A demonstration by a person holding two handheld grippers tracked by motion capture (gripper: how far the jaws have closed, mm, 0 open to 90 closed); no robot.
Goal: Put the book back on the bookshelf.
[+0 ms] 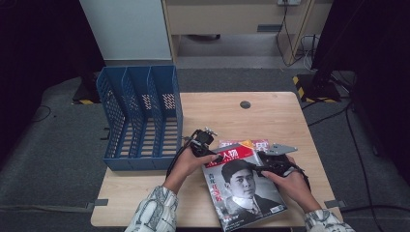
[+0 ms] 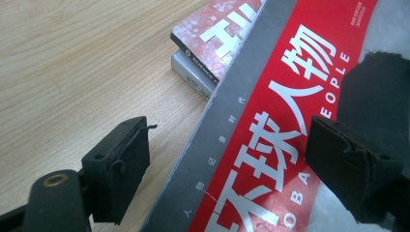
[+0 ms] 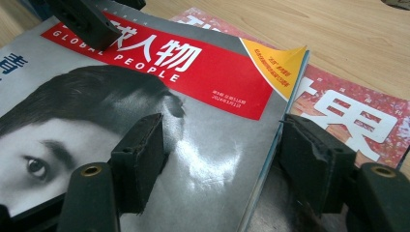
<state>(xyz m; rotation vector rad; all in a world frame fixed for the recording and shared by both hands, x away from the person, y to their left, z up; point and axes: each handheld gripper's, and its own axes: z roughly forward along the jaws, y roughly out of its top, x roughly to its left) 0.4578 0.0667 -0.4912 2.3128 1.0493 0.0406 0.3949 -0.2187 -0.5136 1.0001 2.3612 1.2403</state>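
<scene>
The right gripper (image 3: 220, 162) is straddling the right edge of the top magazine (image 3: 193, 121), one jaw lying on the glossy cover and the other just past the edge and lower, so the jaws are taking the edge between them, probably to lift it; whether the pads are actually pressing is hard to tell, and the hand seems to be steadying the magazine. The cover is slick and shining under the light, thin and flat, with one yellow corner curling up. Across the cover from that gripper, the left gripper (image 2: 227, 159) is standing spread over the opposite edge, one pad over the bare wood, the other over the red title band, nothing pinched between them. Just beyond both grippers, a short stack (image 1: 244, 143) of thicker magazines is lying under the top one, square spines showing. Farther off to the left gripper's side, a blue file rack (image 1: 140, 116) of perforated plastic is standing on the pale wooden table (image 1: 270, 116), its slots open, likely the magazine's destination.
</scene>
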